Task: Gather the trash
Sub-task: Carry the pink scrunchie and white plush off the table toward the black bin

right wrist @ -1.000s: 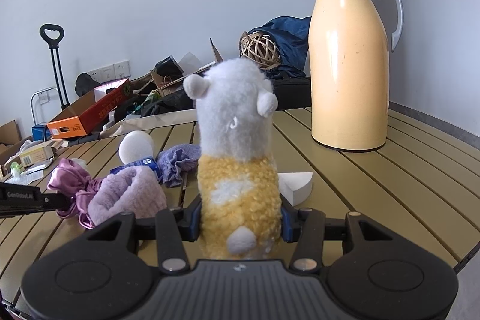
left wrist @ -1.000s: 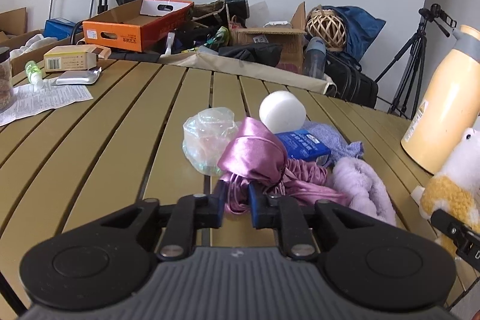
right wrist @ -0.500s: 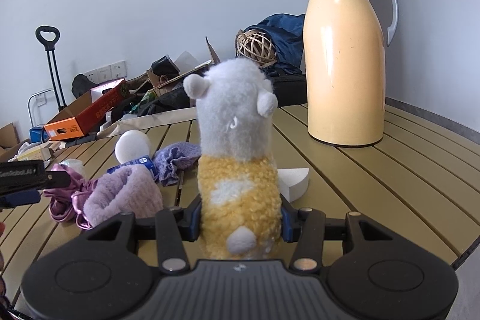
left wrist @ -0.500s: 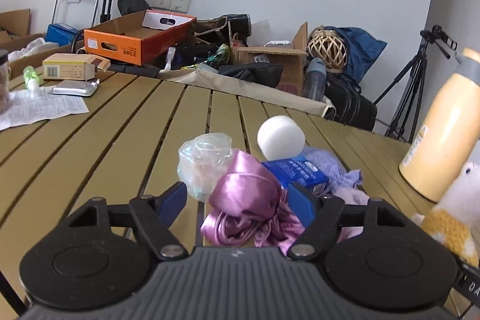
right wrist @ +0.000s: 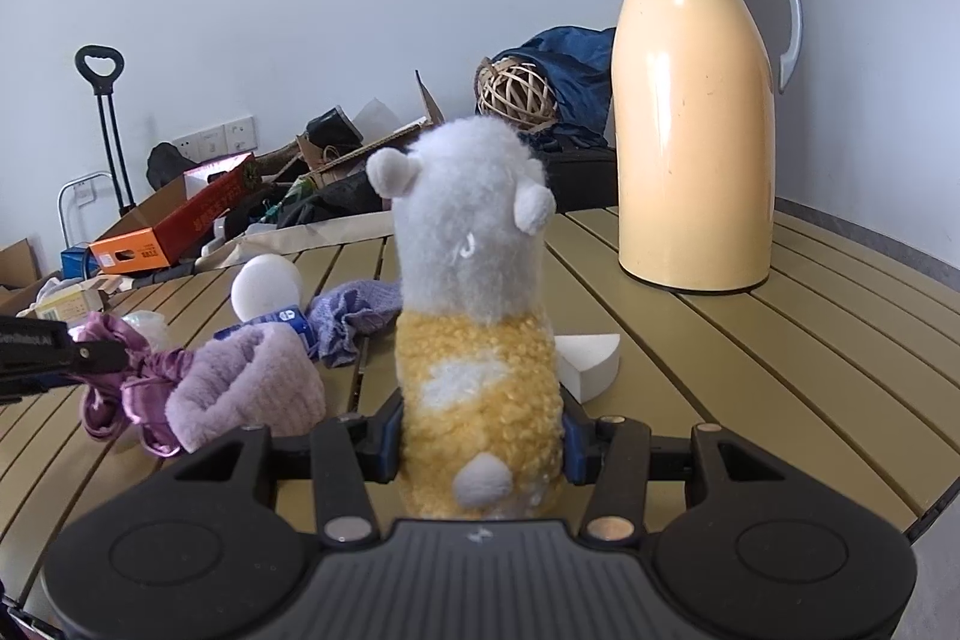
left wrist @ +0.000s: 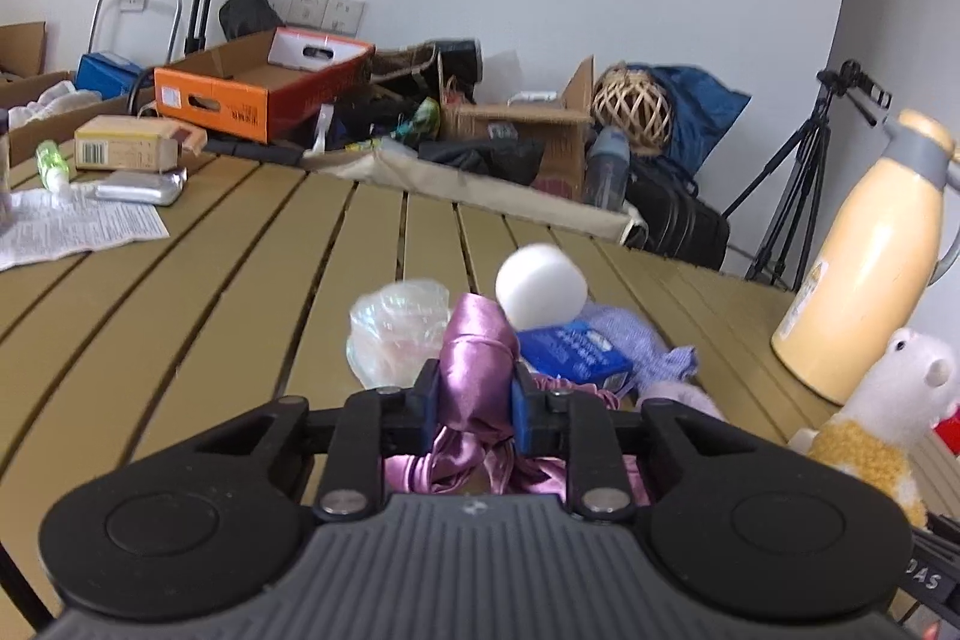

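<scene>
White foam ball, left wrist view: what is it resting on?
The white foam ball sits on a blue packet, with lilac knit cloth behind that. The pink satin cloth covers the ball's lower left, so contact there is hidden.

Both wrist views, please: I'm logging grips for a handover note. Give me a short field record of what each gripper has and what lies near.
left gripper: shut on purple satin cloth
right gripper: shut on plush toy
surface: slatted table
near cloth: clear plastic wrapper, white ball, blue packet
behind toy: yellow thermos, upright
</scene>
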`<control>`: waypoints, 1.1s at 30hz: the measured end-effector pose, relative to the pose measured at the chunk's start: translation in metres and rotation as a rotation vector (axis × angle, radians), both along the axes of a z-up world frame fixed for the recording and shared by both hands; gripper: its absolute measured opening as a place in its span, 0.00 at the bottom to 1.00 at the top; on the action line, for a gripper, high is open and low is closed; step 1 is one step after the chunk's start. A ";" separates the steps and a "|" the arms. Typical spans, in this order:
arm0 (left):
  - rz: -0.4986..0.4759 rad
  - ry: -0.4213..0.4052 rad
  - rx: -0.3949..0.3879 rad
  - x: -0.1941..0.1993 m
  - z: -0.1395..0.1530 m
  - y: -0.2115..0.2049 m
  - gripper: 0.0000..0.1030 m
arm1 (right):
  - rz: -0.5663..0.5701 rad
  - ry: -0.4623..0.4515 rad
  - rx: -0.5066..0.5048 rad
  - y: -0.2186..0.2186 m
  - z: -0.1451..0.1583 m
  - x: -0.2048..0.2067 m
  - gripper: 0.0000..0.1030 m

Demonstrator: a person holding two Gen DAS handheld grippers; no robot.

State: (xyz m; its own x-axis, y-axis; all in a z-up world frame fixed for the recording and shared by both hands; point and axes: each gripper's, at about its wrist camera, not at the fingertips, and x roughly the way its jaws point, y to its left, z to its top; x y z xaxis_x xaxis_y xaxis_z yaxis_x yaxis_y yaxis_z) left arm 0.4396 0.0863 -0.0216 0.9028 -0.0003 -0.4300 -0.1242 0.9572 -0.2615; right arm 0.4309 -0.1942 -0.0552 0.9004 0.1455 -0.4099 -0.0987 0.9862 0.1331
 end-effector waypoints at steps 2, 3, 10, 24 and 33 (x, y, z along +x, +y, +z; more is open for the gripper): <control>-0.006 -0.021 0.011 -0.008 0.006 0.000 0.22 | 0.006 -0.005 -0.001 0.001 0.001 -0.002 0.46; -0.007 -0.032 0.020 -0.012 0.009 -0.001 0.22 | 0.009 -0.007 -0.002 0.001 0.001 -0.003 0.46; -0.022 -0.091 0.082 -0.043 0.026 -0.003 0.22 | 0.038 -0.024 -0.022 0.003 0.004 -0.015 0.46; -0.112 -0.129 0.133 -0.124 0.029 -0.025 0.23 | 0.112 -0.049 -0.037 0.006 0.001 -0.097 0.46; -0.164 -0.127 0.116 -0.183 0.019 -0.044 0.23 | 0.159 -0.042 -0.013 0.005 -0.001 -0.152 0.46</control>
